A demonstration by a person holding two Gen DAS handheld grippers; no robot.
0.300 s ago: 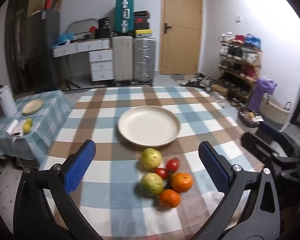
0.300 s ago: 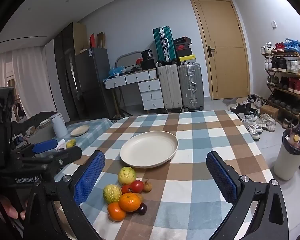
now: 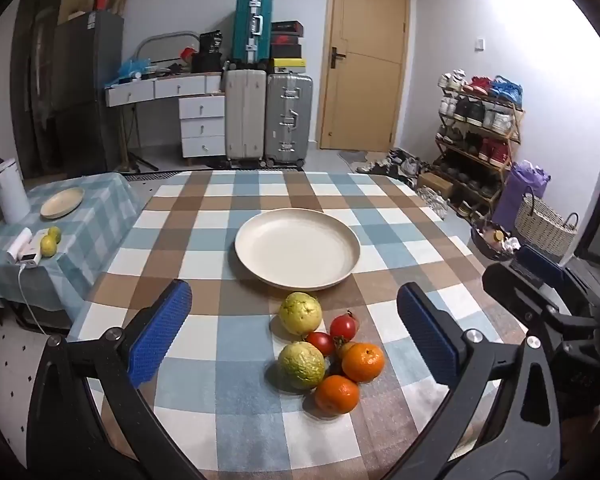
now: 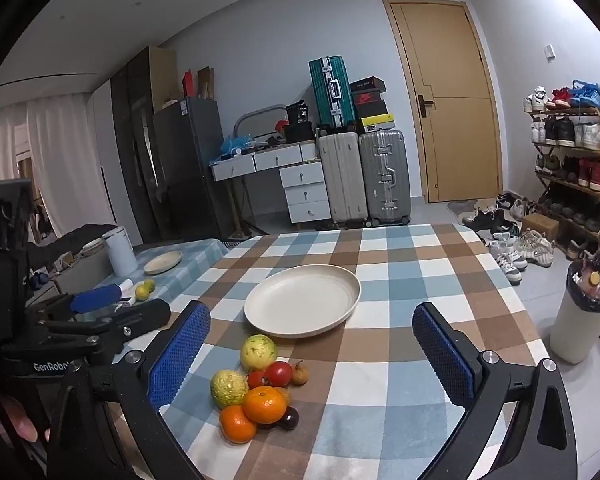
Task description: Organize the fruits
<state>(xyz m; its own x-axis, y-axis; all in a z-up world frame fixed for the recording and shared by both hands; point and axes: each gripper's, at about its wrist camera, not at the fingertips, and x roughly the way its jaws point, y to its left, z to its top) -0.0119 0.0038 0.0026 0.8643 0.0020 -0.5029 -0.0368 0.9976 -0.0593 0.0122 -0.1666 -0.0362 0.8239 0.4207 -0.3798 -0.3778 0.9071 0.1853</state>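
Observation:
A cream plate [image 3: 298, 254] [image 4: 302, 306] lies bare in the middle of the checked tablecloth. In front of it sits a heap of fruit: two yellow-green guavas [image 3: 301, 313] [image 4: 259, 351], two oranges [image 3: 363, 361] [image 4: 264, 404], red tomatoes [image 3: 343, 327] [image 4: 278, 373] and small dark and brown fruits [image 4: 290, 417]. My left gripper [image 3: 294, 338] hovers open just above the heap, its blue pads wide apart. My right gripper [image 4: 310, 354] is open too, with the heap low between its fingers, untouched. Each gripper shows at the other view's edge.
A low side table [image 3: 96, 216] on the left carries a small plate [image 3: 62, 202], two limes and a white canister. A bin [image 4: 580, 312] stands right of the table. Suitcases, drawers, a shoe rack and a door line the far wall.

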